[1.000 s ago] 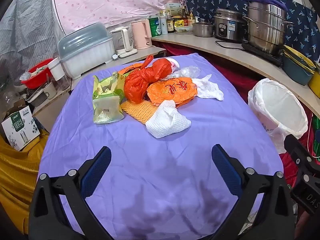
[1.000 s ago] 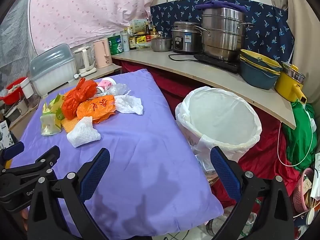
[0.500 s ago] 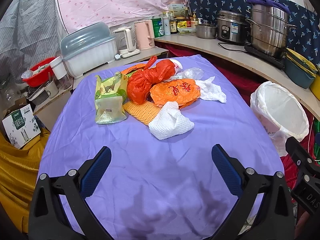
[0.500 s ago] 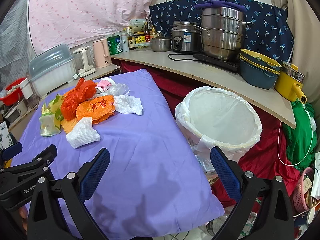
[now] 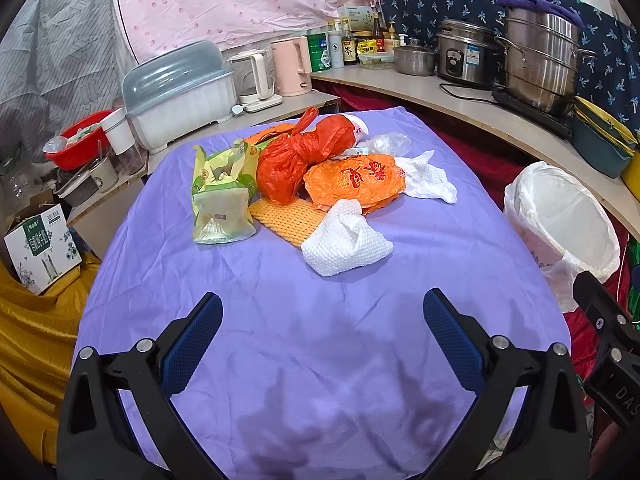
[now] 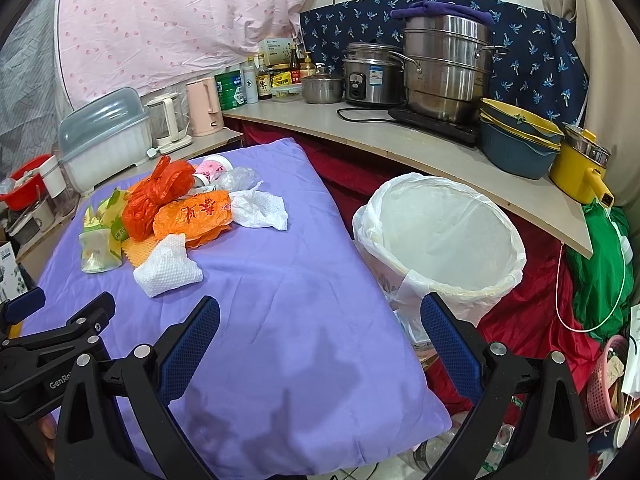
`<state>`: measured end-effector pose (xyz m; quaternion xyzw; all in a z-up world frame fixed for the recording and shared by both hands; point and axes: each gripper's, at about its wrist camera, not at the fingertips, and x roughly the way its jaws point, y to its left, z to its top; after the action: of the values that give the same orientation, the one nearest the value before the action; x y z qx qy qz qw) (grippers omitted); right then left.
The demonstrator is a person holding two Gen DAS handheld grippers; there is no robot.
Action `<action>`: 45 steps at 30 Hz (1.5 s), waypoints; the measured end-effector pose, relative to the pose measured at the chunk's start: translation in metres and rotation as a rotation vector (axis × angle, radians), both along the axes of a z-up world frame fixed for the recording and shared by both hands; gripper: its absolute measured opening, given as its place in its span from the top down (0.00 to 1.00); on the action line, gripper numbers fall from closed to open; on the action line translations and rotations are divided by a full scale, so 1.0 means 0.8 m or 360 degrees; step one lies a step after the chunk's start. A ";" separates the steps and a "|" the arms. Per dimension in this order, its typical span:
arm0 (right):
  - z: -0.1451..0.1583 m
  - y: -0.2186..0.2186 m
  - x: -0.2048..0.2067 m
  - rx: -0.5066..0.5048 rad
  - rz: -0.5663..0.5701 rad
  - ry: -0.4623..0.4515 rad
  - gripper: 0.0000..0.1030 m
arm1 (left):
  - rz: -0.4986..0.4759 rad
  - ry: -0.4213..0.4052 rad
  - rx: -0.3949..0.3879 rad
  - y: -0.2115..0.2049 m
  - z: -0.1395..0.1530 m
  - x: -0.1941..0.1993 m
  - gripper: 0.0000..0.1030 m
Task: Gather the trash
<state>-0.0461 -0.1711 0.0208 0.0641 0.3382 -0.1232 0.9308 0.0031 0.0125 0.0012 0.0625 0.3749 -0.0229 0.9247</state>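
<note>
Hovering over the near end of the purple-covered table (image 5: pixel 320 340), with the left gripper (image 5: pixel 322 332) spread wide and holding nothing. Same for the right gripper (image 6: pixel 320 336): fingers well apart, empty, poised between the table edge and the lined bin (image 6: pixel 440 240). Judged as the opening approach; no piece of trash lifted yet, and nothing visible inside the bin.

Heaped toward 12 o'clock in the left wrist view: a white paper towel (image 5: pixel 346 244) nearest, touching a yellow mesh pad (image 5: pixel 290 220) at its 10 o'clock; behind them an orange printed bag (image 5: pixel 356 180), a knotted red-orange bag (image 5: pixel 296 156) and a green packet (image 5: pixel 224 200) at 10 o'clock. Further back, a second white tissue (image 5: pixel 428 178) and a clear wrapper (image 5: pixel 390 144). Bin standing off the table at 3 o'clock.

Next, probably: reaching forward to the nearest towel, lowering until both pads straddle a raised fold, closing, then carrying toward 3 o'clock and releasing over the bin. Worth watching: pinching the tablecloth along with the soft towel.
</note>
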 end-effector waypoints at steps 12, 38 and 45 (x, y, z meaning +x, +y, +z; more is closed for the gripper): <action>-0.002 0.005 0.003 -0.0005 -0.0001 0.0002 0.07 | 0.0005 0.0010 -0.0012 0.003 -0.003 0.002 0.07; -0.007 0.005 0.005 -0.0005 -0.0015 0.0011 0.07 | 0.0014 0.0031 -0.0034 0.007 -0.013 0.004 0.07; -0.008 0.006 0.005 -0.0019 -0.0014 0.0012 0.07 | 0.0020 0.0038 -0.0048 0.009 -0.012 0.006 0.07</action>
<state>-0.0423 -0.1665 0.0144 0.0594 0.3408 -0.1296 0.9293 0.0081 0.0194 -0.0082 0.0459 0.3859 -0.0234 0.9211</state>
